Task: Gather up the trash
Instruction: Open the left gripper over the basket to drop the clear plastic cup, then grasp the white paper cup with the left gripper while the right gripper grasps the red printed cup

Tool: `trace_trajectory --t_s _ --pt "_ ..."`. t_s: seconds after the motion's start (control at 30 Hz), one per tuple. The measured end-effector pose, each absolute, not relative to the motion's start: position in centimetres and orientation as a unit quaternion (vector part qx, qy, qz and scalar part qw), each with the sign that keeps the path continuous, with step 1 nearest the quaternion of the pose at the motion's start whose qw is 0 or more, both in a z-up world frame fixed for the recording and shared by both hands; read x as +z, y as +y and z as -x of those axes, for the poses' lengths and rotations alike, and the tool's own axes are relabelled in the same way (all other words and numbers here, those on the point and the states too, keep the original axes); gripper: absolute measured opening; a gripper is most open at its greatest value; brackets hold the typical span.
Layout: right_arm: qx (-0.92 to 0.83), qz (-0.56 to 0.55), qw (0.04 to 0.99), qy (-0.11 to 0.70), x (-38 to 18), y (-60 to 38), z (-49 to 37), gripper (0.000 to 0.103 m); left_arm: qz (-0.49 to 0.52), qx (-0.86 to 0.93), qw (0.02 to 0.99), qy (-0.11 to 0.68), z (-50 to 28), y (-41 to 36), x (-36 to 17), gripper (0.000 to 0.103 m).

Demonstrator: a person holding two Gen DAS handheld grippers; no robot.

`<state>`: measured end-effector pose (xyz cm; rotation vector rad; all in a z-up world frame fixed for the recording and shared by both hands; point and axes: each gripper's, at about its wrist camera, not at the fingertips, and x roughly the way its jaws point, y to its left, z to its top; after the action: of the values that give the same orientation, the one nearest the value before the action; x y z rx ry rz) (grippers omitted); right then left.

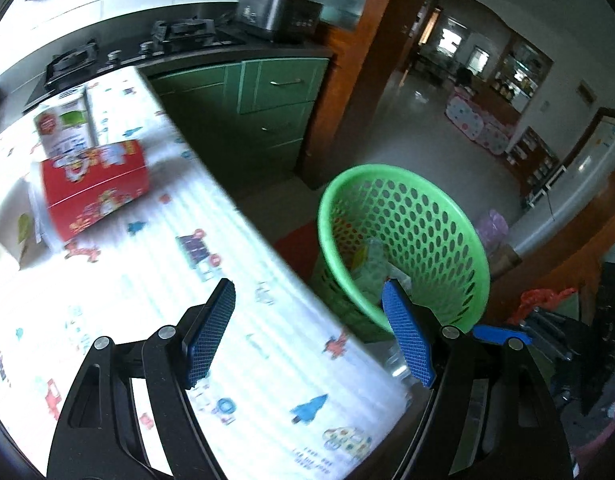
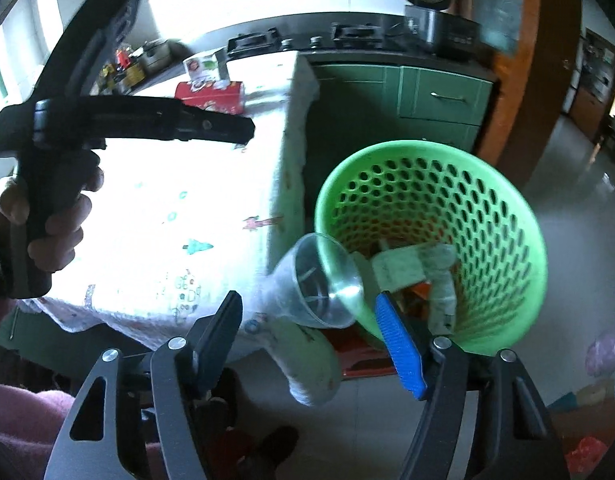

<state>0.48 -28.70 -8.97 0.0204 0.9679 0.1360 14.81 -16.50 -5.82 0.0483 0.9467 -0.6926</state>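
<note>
Clear plastic cup shows only in right wrist view, loose between the open right gripper fingers at the green basket rim, off the table edge; left gripper open, empty, over the table's patterned cloth; green kitchen cabinets behind.

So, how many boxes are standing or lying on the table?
2. A red box lies on the patterned tablecloth, and a white carton stands just behind it, toward the stove. Others may be hidden in the overexposed left edge.
</note>
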Motion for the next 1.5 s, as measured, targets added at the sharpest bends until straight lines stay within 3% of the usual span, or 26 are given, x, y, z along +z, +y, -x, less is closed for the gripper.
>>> trace_trajectory --t_s 0.23,0.57,0.6,0.67,0.73,1.1,1.13,1.17,1.2,1.5 --pt "0.066 -0.003 0.874 0.482 -10.2 -28.7 -1.9 0.064 -0.002 -0.3 0.844 0.445 -14.9 -13.3 -5.7 0.075" --pt "0.094 -0.02 0.865 0.493 -10.8 -28.1 -3.1 0.021 0.008 -0.28 0.846 0.453 -15.0 -11.2 -6.7 0.075" --pt "0.095 -0.021 0.865 0.493 -10.7 -28.1 -3.2 0.02 0.009 -0.278 0.847 0.454 -15.0 -11.0 -6.8 0.075" --pt "0.1 -0.027 0.865 0.49 -10.5 -28.1 -3.3 0.007 0.01 -0.274 0.847 0.455 -15.2 -10.7 -6.9 0.075" --pt "0.106 -0.04 0.866 0.487 -10.2 -28.2 -3.3 0.005 0.014 -0.27 0.847 0.457 -15.3 -10.4 -7.0 0.075" --pt "0.031 -0.02 0.879 0.475 -8.1 -31.0 -5.1 0.008 0.025 -0.252 0.853 0.456 -15.4 -8.2 -7.0 0.075" --pt "0.022 -0.019 0.878 0.478 -8.1 -31.4 -5.4 0.02 0.027 -0.25 0.854 0.456 -15.5 -7.9 -7.0 0.075" --pt "0.016 -0.02 0.878 0.478 -8.0 -31.7 -5.7 0.041 0.03 -0.246 0.855 0.455 -15.5 -7.4 -6.9 0.075" --pt "0.01 -0.02 0.878 0.477 -7.9 -31.9 -5.9 0.047 0.032 -0.241 0.857 0.454 -15.6 -6.9 -6.9 0.075" --pt "-0.004 -0.01 0.884 0.468 -6.6 -31.5 -8.1 0.059 0.054 -0.192 0.871 0.449 -16.7 -1.7 -6.5 0.078"
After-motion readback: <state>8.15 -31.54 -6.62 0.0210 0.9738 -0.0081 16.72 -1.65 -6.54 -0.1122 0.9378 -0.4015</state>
